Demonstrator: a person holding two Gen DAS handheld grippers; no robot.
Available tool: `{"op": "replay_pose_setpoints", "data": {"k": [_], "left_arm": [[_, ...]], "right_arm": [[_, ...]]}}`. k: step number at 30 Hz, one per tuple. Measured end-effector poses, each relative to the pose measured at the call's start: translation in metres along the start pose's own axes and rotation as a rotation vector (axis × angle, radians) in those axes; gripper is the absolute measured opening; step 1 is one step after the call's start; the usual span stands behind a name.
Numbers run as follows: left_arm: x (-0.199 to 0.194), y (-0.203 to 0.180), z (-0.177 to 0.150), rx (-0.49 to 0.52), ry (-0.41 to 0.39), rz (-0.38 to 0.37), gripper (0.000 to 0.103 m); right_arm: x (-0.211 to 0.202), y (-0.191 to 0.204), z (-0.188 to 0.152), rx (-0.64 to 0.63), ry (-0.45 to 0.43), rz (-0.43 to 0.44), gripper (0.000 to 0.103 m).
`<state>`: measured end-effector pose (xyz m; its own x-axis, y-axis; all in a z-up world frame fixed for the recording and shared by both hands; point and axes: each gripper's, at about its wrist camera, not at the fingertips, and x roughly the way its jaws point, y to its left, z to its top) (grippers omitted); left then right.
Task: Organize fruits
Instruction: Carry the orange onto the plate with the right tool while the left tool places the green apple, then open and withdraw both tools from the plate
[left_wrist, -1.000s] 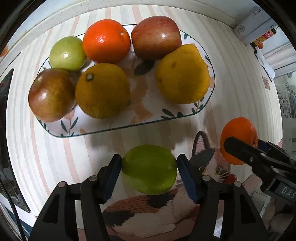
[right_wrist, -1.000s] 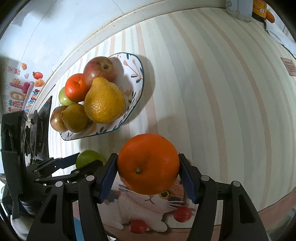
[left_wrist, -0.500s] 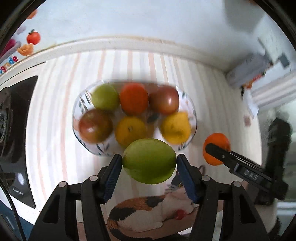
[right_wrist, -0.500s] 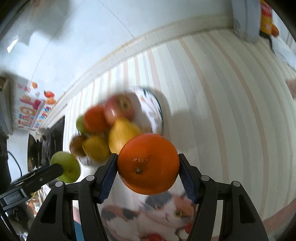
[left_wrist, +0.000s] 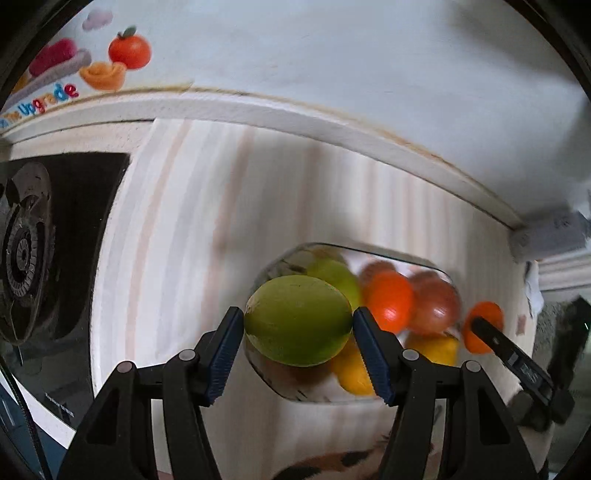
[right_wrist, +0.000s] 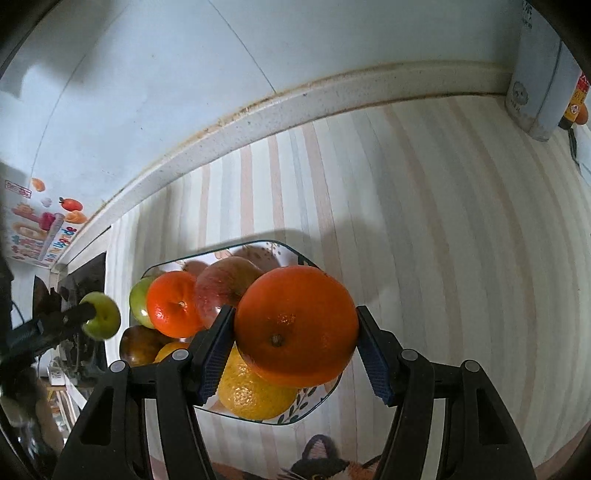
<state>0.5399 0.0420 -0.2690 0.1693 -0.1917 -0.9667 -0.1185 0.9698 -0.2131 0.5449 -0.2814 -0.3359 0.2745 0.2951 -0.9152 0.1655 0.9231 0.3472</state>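
My left gripper (left_wrist: 298, 322) is shut on a green apple (left_wrist: 297, 320) and holds it in the air above the left end of the fruit plate (left_wrist: 280, 264). My right gripper (right_wrist: 295, 325) is shut on a large orange (right_wrist: 295, 325) above the plate's right part (right_wrist: 291, 415). The plate holds a green apple (right_wrist: 137, 306), an orange (right_wrist: 171, 302), a red apple (right_wrist: 221, 284), a dark red fruit (right_wrist: 138, 345) and yellow citrus (right_wrist: 251, 395). Each gripper shows in the other's view, the left (right_wrist: 101, 315) and the right (left_wrist: 482, 325).
The striped counter (right_wrist: 424, 240) ends at a white wall ledge (right_wrist: 295, 103). A black stove (left_wrist: 44, 251) lies left of the plate. A grey box (right_wrist: 535, 81) and bottle stand at the far right. A cat-print mat (right_wrist: 325, 465) lies at the near edge.
Both grippers have lifted their fruit off the cat mat and risen. They now hang over the plate, the left one shifted to the plate's left end.
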Motion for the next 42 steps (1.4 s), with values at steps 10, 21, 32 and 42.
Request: {"op": "replay_pose_setpoints", "data": {"k": [10,21,32,42], "left_arm": [[0.031,0.016,0.010,-0.048,0.054,-0.008,0.059],[0.035,0.015,0.012,-0.030,0.088,-0.007,0.060],[0.023,0.021,0.013,-0.019,0.052,0.024,0.070],[-0.014,0.008,-0.022,0.053,-0.065,0.165,0.093]], "right_arm": [[0.018,-0.007,-0.005,0.023,0.044,0.006,0.067],[0.019,-0.007,0.000,0.056,0.062,0.020,0.076],[0.007,-0.005,-0.003,0.053,0.060,-0.019,0.094],[-0.028,0.032,-0.039,-0.133,0.030,-0.189,0.095]]}}
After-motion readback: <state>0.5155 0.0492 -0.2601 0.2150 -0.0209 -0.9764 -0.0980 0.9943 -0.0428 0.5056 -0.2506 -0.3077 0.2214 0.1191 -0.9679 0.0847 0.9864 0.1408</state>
